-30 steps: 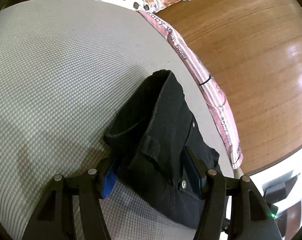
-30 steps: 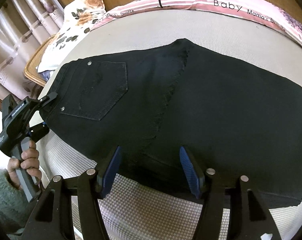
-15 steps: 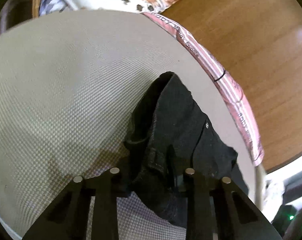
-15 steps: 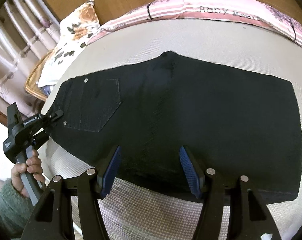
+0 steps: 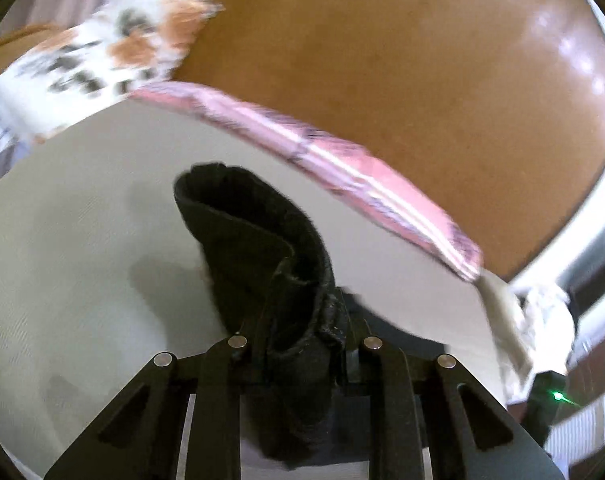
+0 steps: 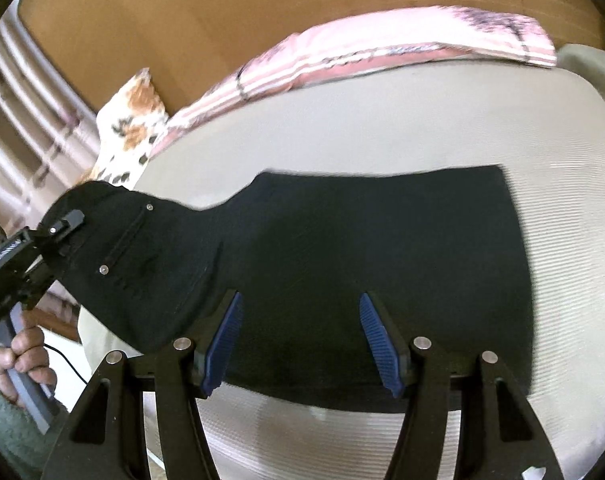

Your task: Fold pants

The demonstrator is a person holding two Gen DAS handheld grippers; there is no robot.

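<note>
Left wrist: left gripper (image 5: 302, 344) jaws have just closed, pinching the pants (image 5: 258, 248) waistband, lifted off the bed (image 5: 82, 240).
Right wrist: right gripper (image 6: 300, 340) jaws spread, empty, over the legs still flat. Cross fold barely started; most remains.

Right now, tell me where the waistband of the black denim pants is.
Left of the right wrist view, the waistband is lifted off the grey mattress, pinched in the left claw.
</note>
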